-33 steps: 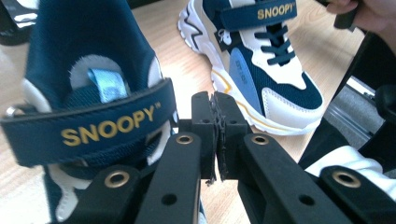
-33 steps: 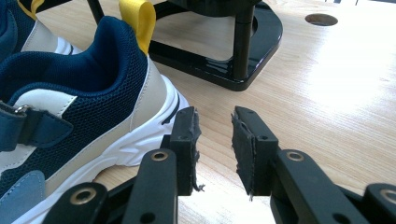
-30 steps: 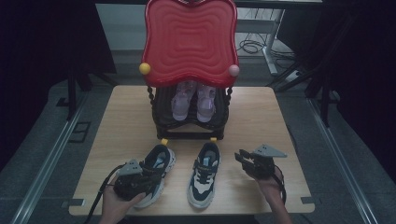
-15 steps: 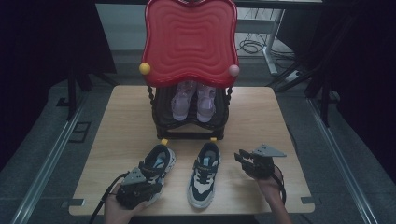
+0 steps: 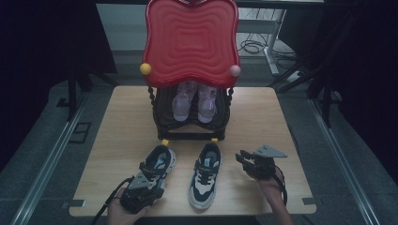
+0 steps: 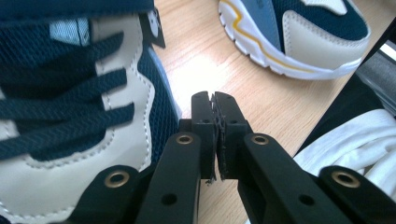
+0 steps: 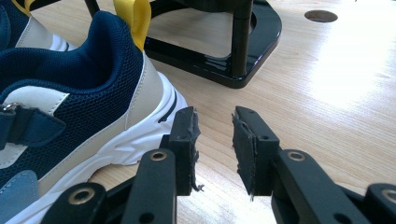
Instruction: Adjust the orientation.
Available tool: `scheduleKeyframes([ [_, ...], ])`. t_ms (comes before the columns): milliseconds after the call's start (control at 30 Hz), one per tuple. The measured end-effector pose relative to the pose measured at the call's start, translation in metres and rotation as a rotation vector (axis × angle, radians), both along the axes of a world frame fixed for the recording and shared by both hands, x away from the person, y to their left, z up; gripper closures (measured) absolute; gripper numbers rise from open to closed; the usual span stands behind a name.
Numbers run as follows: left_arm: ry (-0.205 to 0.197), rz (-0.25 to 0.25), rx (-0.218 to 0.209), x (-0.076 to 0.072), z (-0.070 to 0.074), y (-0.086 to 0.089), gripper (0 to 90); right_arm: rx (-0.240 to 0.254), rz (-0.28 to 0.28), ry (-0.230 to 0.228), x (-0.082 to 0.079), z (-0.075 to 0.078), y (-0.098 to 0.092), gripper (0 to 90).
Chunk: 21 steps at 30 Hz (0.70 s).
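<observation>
Two navy, cream and white sneakers lie side by side on the wooden table (image 5: 126, 122), toes toward the person. My left gripper (image 5: 151, 188) hangs low over the toe end of the left sneaker (image 5: 158, 161). Its jaws are shut with nothing between them (image 6: 214, 100), the laced upper of that sneaker (image 6: 70, 116) just to their left and bare wood ahead. The right sneaker (image 5: 205, 174) shows farther off (image 6: 299, 32). My right gripper (image 5: 244, 158) rests just right of that sneaker, open and holding nothing (image 7: 215, 123), its tips by the heel (image 7: 79, 107).
A black shoe rack (image 5: 190, 129) with a red wavy top (image 5: 190, 42) stands mid-table, a lilac pair (image 5: 195, 101) inside. Its glossy base (image 7: 224, 56) is just beyond my right gripper. A white sleeve (image 6: 355, 144) lies at the near edge. A round hole (image 7: 320, 16) marks the tabletop.
My left gripper has slid toward the near edge and sunk a little along the left sneaker. The right gripper and both sneakers have stayed put.
</observation>
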<state>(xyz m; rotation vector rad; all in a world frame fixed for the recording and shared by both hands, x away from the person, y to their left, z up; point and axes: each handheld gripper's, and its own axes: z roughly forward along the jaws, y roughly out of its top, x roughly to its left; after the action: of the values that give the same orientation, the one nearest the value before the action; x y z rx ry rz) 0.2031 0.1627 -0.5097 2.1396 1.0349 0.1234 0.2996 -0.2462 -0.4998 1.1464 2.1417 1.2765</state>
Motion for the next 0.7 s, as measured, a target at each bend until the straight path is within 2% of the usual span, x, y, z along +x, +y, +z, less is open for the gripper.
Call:
scheduleKeyframes([
  [400,0.016,-0.002,0.006,-0.0056,-0.0038,0.0007,88.3,-0.002,-0.004,0.001,0.0006,-0.0013,-0.0004,68.8],
  [600,0.010,0.006,0.014,-0.0062,-0.0058,0.0006,89.6,-0.003,-0.006,0.001,0.0005,-0.0012,-0.0004,68.8],
  [700,-0.018,0.040,0.081,-0.0059,-0.0093,-0.0002,89.6,-0.001,-0.008,0.002,0.0006,-0.0011,-0.0011,68.8],
])
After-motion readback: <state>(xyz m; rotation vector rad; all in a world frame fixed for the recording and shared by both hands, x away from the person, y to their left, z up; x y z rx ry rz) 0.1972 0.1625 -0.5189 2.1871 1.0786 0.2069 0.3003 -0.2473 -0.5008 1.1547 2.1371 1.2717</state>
